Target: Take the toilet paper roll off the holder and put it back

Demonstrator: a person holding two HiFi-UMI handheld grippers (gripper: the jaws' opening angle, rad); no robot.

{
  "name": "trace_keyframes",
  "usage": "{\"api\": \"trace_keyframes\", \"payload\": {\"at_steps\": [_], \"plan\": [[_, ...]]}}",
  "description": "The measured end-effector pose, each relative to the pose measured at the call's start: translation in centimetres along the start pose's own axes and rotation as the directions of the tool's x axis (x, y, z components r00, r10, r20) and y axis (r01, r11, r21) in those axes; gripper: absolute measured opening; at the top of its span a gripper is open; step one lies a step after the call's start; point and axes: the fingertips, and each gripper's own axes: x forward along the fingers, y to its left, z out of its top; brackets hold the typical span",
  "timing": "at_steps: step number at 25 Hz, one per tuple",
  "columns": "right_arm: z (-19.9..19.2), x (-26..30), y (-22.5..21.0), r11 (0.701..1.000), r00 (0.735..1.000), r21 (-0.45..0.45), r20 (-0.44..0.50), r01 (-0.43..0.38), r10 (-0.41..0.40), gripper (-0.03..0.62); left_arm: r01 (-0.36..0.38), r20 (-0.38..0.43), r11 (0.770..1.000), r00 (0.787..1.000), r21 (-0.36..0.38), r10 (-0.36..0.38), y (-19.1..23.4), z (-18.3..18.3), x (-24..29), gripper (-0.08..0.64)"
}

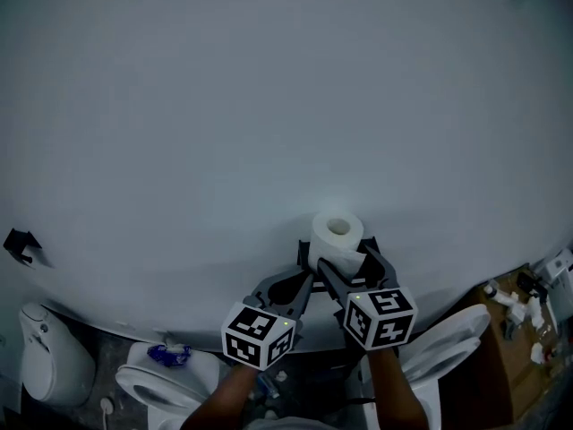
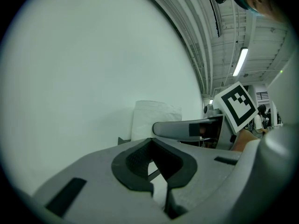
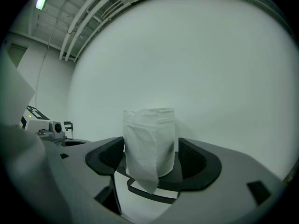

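A white toilet paper roll (image 1: pixel 337 234) stands upright on a black holder (image 1: pixel 304 256) fixed low on the white wall. My right gripper (image 1: pixel 346 260) reaches it from below, and its jaws sit on both sides of the roll. In the right gripper view the roll (image 3: pixel 149 143) fills the gap between the pads of my right gripper (image 3: pixel 149 160), a loose sheet hangs down its front, and the holder plate (image 3: pixel 152 192) shows under it. My left gripper (image 1: pixel 303 274) is just left of the roll with its jaws together and empty. In the left gripper view the roll (image 2: pixel 152 115) lies beyond the left gripper (image 2: pixel 158 169).
Below the wall are a white toilet (image 1: pixel 170 385) with a blue thing (image 1: pixel 168 354) on it, a second toilet seat (image 1: pixel 445 348) on the right and a white fixture (image 1: pixel 49 358) at far left. A black bracket (image 1: pixel 21 244) sticks from the wall. A brown surface (image 1: pixel 528 330) holds small items.
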Motion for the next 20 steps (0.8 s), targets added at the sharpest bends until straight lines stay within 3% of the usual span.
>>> {"api": "trace_keyframes", "payload": {"at_steps": [9,13,20], "plan": [[-0.8,-3.0,-0.4,1.000,1.000,-0.028,0.008,0.001,-0.001,0.346,-0.015,-0.004,1.000,1.000,-0.012,0.015,-2.2,-0.4,0.2,0.004],[-1.3,-4.5,-0.6,0.999,1.000,-0.039,0.016,0.016,-0.015,0.197,-0.018,-0.008,1.000,1.000,-0.009,0.018,-3.4,-0.6,0.4,0.003],[-2.9,-6.5,-1.0,1.000,1.000,-0.030,0.005,0.008,-0.008,0.104,-0.028,-0.024,1.000,0.999,-0.006,0.028,-5.8,-1.4,1.1,0.005]]}}
